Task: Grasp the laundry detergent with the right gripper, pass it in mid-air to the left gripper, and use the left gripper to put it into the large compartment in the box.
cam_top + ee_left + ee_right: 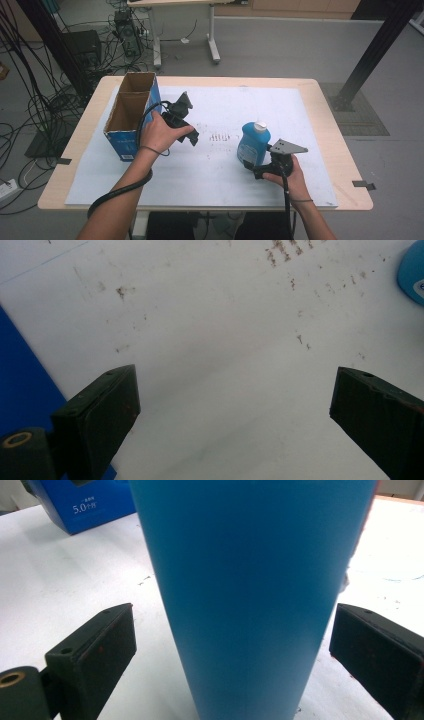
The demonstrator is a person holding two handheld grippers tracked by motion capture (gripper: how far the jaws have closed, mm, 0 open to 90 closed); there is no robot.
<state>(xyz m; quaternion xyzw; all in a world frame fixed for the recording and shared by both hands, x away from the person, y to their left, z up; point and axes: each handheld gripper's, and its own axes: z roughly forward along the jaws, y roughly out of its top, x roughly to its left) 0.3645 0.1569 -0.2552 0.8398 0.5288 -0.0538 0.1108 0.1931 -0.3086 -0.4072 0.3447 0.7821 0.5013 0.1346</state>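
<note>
Item: blue bottle, white cap, upright, centre-right of frame on white sheet
My right gripper: jaws spread either side of bottle base, not yet pinching, lined up for grasp
My left gripper: spread, empty, beside open blue box at upper left, likely bottle's destination
Clear sheet between bottle and box

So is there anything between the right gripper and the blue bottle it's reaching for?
Nothing visible. In the right gripper view the blue bottle stands upright between the open jaws of the right gripper, with bare gaps on both sides. The blue box sits off to the far left by the left gripper.
</note>
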